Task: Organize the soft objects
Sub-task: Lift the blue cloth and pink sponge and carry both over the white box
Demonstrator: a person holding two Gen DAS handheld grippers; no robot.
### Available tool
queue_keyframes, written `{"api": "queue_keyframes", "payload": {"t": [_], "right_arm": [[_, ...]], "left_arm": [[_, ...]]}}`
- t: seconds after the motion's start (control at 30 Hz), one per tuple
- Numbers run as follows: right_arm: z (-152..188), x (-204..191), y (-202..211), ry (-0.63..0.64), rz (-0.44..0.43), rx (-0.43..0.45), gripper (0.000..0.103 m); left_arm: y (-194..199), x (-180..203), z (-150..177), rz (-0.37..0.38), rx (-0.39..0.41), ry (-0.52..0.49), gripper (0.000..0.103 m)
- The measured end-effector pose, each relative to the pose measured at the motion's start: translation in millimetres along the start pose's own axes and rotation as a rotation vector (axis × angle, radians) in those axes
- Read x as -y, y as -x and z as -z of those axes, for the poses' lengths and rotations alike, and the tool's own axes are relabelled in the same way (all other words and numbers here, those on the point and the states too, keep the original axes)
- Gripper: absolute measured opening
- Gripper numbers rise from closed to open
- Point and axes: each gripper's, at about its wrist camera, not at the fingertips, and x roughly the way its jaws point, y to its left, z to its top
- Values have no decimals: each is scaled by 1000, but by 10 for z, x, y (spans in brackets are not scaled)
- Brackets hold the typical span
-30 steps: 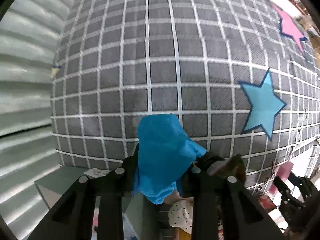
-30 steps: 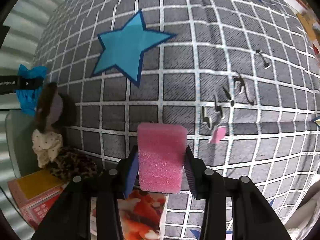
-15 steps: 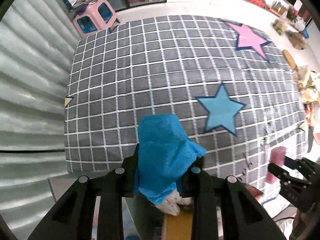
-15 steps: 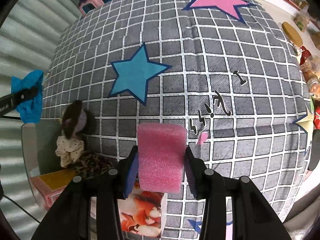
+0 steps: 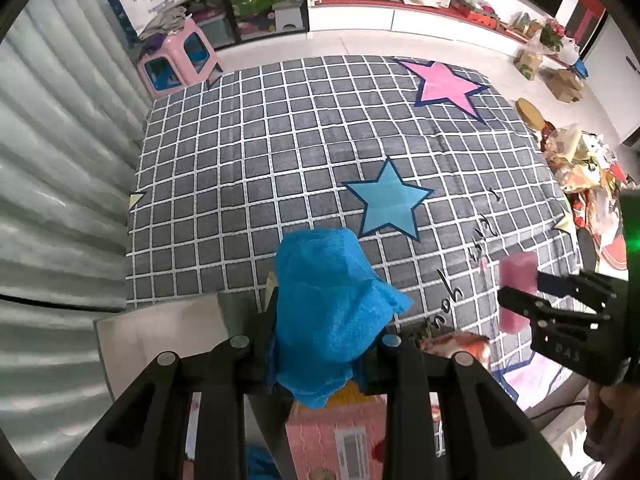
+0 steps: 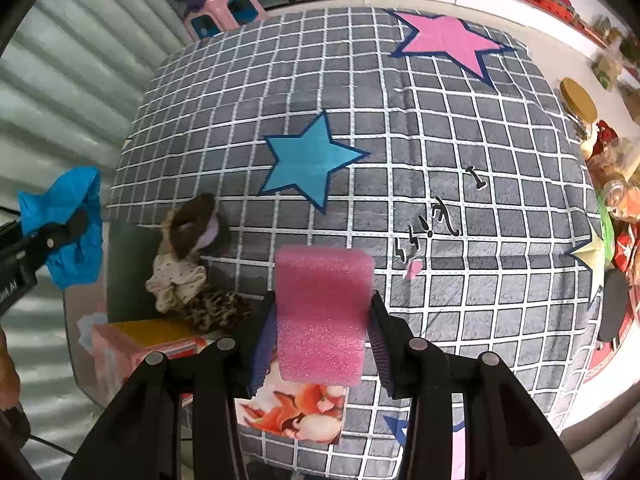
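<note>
While the left tool grips a crumpled blue cloth and the right tool pinches a pink foam block, three fabric scrunchies at left centre look unsorted.

Grey grid blanket w/ pink star and blue star fills centre. Corrugated wall at left. Pink stool upper left; white floor and low shelf along top.

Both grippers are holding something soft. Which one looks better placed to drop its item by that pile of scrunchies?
Probably the left. Its gripper, shut on the blue cloth, sits nearer the scrunchies at the mat's left edge. The right gripper holds the pink sponge farther along.
</note>
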Motion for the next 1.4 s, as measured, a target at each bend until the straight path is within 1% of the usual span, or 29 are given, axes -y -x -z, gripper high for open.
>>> {"api": "queue_keyframes", "payload": {"t": [0.3,0.5,0.77,0.87,1.0,1.17,1.4], "right_arm": [[196,-163,207,28,5,14,44],[347,-246,281,36,10,12,44],[661,-383,335,57,12,-10,44],[817,-481,324,68,13,-23,44],[1024,-642,287,90,4,-45,44],[1229,-916,264,141,-13,-61,44],[1427,-1392,265,263,-44,-79,44]], "left_arm": [[259,29,410,19,19,17,31],[398,102,628,37,36,-1,31],[532,130,973,66,39,-22,31],[567,94,1126,58,41,-22,31],[577,-42,1331,48,30,1,31],[606,-294,1575,25,23,59,31],[620,-660,1880,-30,12,157,31]]}}
